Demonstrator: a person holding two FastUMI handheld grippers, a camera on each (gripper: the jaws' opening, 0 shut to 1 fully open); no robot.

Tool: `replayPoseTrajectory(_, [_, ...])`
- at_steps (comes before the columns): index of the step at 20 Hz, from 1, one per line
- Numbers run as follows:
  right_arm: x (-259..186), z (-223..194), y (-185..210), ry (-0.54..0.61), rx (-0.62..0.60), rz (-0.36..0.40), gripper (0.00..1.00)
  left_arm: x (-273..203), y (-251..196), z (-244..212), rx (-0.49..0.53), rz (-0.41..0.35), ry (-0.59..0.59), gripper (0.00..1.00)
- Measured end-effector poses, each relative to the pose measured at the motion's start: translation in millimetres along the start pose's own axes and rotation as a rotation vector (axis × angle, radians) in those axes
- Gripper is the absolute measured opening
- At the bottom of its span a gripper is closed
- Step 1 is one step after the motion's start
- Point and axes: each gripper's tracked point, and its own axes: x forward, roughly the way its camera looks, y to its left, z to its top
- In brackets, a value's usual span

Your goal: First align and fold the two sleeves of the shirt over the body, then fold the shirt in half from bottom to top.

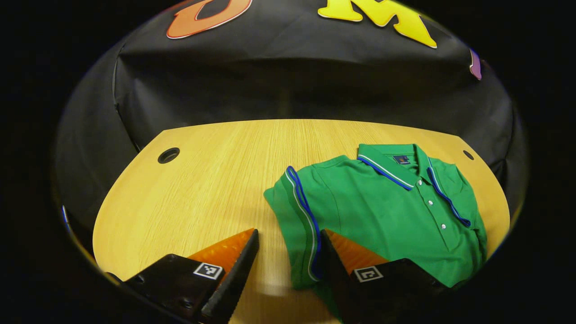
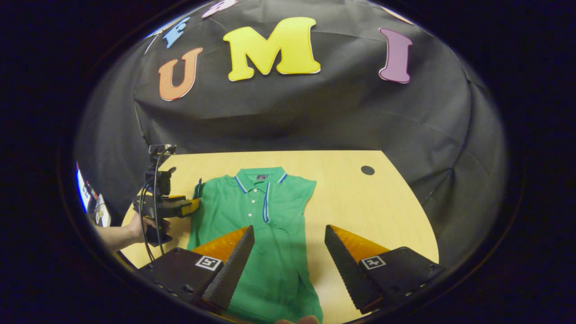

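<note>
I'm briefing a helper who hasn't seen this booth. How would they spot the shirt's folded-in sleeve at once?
Start at the light wooden table and find the green polo shirt lying flat on it, collar toward the black wall. The sleeve lies folded over the body along one side of the shirt. Its blue-and-white striped cuff edge sets it apart from the plain green fabric.

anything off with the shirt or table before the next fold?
Nothing damaged or spilled. The green polo shirt lies flat and collar-up on the wooden table, both sleeves already folded onto the body. In the left gripper view the left sleeve fold looks slightly slanted, a minor skew at most. Both grippers hover with jaws open.
</note>
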Motion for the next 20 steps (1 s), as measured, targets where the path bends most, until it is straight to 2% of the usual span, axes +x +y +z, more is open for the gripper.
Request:
replayPoseTrajectory(1, [2.7,-0.4,2.4,0.006,0.004,0.005,0.92,0.3,-1.1,-0.4,0.005,-0.008,0.000,0.84])
replayPoseTrajectory(2, [5.6,-1.3,4.2,0.010,0.008,0.013,0.96,1.4,-2.2,-1.1,0.009,-0.015,0.003,0.78])
replayPoseTrajectory(3, [7.6,-0.9,6.6,0.010,0.013,0.019,0.92,2.1,-2.6,-1.9,0.014,-0.019,0.008,0.67])
replayPoseTrajectory(4, [9.3,-0.6,8.2,0.009,0.014,0.022,0.96,1.5,-4.7,-1.1,0.016,-0.028,0.008,0.60])
replayPoseTrajectory(5, [11.1,0.0,8.4,0.008,0.012,0.022,0.96,1.6,-3.4,-0.5,0.017,-0.025,0.004,0.52])
replayPoseTrajectory(6, [12.3,-0.8,9.6,0.010,0.012,0.022,0.96,2.1,-0.1,2.8,0.020,-0.010,-0.006,0.43])
replayPoseTrajectory(7, [12.4,-0.2,10.2,0.010,0.015,0.022,0.96,0.9,1.4,4.6,0.019,-0.009,-0.013,0.28])
replayPoseTrajectory(9, [10.2,0.3,12.0,0.008,0.021,0.023,0.96,-1.4,0.5,4.2,0.010,-0.017,-0.013,0.12])
replayPoseTrajectory(12, [9.9,3.6,13.7,-0.011,0.023,0.023,0.96,-9.0,3.8,10.9,-0.002,-0.011,-0.026,0.08])
replayPoseTrajectory(16, [6.2,6.3,14.8,-0.021,0.029,0.025,0.96,-34.2,5.4,43.5,0.036,0.018,-0.086,0.08])
replayPoseTrajectory(20, [-3.8,6.2,14.8,-0.030,0.040,0.026,0.96,-53.2,-20.5,69.2,0.064,0.004,-0.108,0.07])
